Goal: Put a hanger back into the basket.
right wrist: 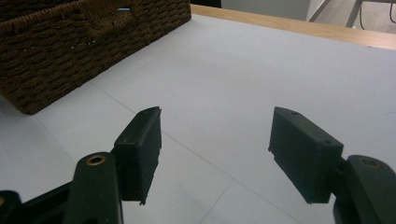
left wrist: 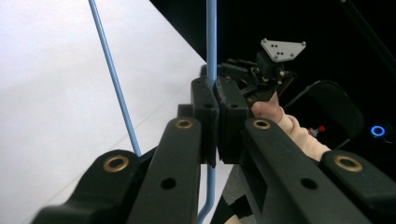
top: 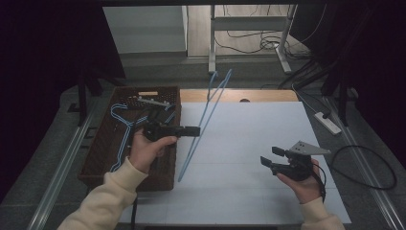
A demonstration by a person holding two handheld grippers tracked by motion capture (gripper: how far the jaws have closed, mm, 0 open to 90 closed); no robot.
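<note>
Left fingers (left wrist: 215,100) pinch the blue hanger (top: 206,115); right fingers (right wrist: 217,154) spread, well apart.

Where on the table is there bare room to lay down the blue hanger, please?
The white sheet is bare between the wicker basket and the right gripper, and from there back to the wooden strip. The basket is crowded with more hangers. The left gripper grips the blue hanger just beside the basket's right wall.

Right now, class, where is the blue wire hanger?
In the high view, the blue wire hanger hangs above the white table, pinched in the left tongs, beside the wicker basket.
</note>
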